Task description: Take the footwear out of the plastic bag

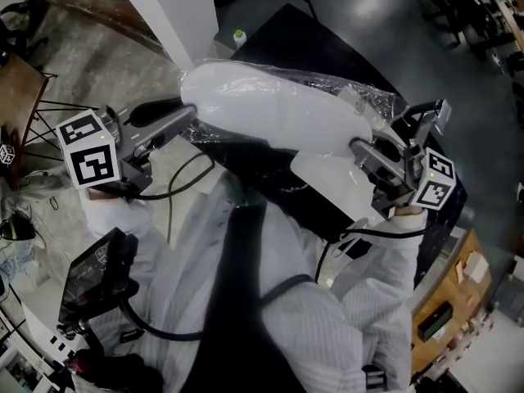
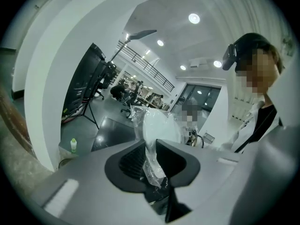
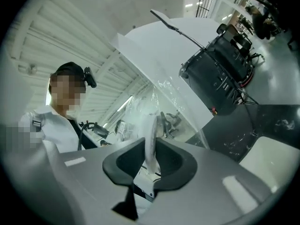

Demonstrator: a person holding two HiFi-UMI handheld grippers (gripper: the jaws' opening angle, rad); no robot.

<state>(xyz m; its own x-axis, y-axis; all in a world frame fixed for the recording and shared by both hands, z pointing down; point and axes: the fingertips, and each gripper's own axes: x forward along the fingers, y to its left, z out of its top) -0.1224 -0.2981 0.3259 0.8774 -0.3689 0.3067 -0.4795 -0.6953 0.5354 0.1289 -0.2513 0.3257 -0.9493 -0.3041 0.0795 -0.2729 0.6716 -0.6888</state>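
Observation:
A clear plastic bag (image 1: 364, 98) with white footwear (image 1: 270, 109) inside hangs in the air between my two grippers, above a black table (image 1: 327, 47). A second white slipper (image 1: 336, 182) sags lower at the right. My left gripper (image 1: 190, 119) holds the bag's left end. In the left gripper view its jaws (image 2: 151, 158) are shut on crumpled clear plastic (image 2: 153, 168), with the white footwear (image 2: 159, 128) just beyond. My right gripper (image 1: 360, 147) holds the right end. In the right gripper view it (image 3: 151, 153) is shut on the bag (image 3: 164, 95), with a thin white edge (image 3: 151, 135) pinched inside.
A green-capped bottle (image 1: 238, 37) stands by the table's far corner, next to a white pillar (image 1: 172, 15). A wooden bench (image 1: 458, 301) lies at the lower right. Cables run from both grippers across the person's white coat. Black equipment (image 3: 225, 74) stands beyond the right gripper.

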